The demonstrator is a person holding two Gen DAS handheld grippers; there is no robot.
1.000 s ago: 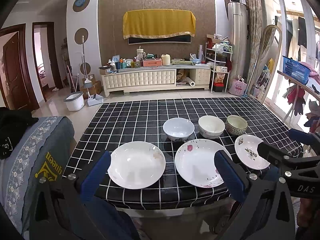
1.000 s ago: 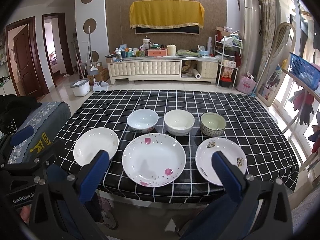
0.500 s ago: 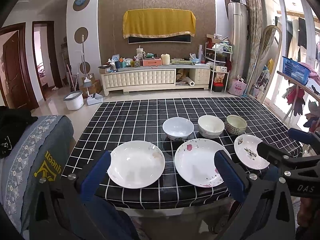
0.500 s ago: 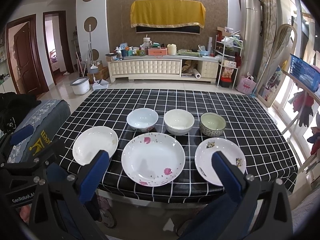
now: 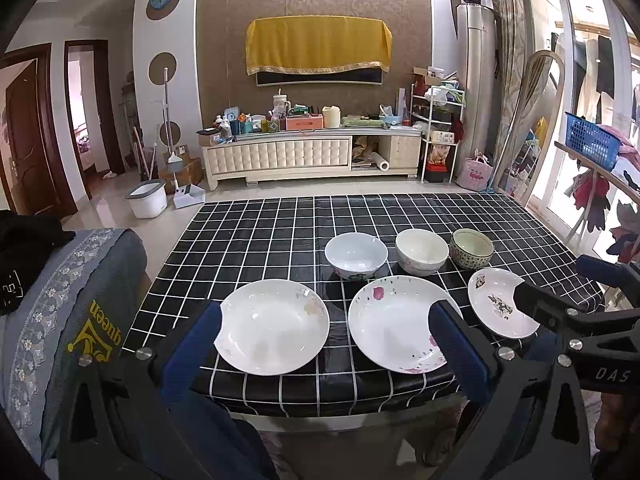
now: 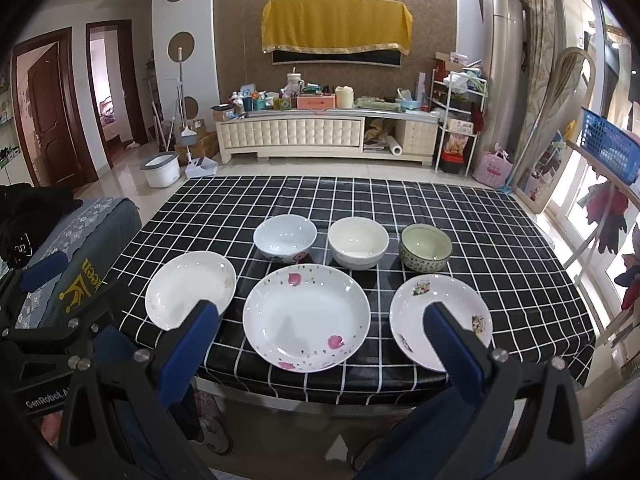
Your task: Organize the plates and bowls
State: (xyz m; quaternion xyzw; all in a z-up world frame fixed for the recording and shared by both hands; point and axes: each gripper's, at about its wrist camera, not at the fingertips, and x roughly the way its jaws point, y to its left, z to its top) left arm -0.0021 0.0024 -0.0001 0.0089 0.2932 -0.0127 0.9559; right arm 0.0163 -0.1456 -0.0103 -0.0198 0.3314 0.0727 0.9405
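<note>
Room: living room with a cream TV cabinet (image 6: pixel 326 134) against the far wall and a yellow cloth (image 6: pixel 336 26) draped above it.
Surface: black checked cloth (image 6: pixel 360 204) over the surface; all the dishes sit near its front edge, close to me.
Bowls: three, in one back row, each apart from the next – pale blue bowl (image 6: pixel 285 237) on the left, cream bowl (image 6: pixel 358 242) in the middle, green patterned bowl (image 6: pixel 426 248) on the right. All three look empty.
Plates: three, in a front row – plain white plate (image 6: pixel 190 286) on the left, pink-petal plate (image 6: pixel 306 322) in the middle, small flowered plate (image 6: pixel 436 318) on the right. Nothing lies on any of them.
My left hand-held gripper (image 5: pixel 326 344): fingers wide apart, gripping nothing, held in front of the surface edge by the plain white plate (image 5: pixel 272 326) and the pink-petal plate (image 5: pixel 400 322).
My right hand-held gripper (image 6: pixel 320 340): fingers wide apart, gripping nothing, held off the front edge with the pink-petal plate between its fingers in view.
Around: grey cloth-covered seat (image 5: pixel 60 300) at the left of the surface; blue basket (image 6: pixel 610 150) on a rail at the right; white bucket (image 6: pixel 162 168) on the floor beyond.
</note>
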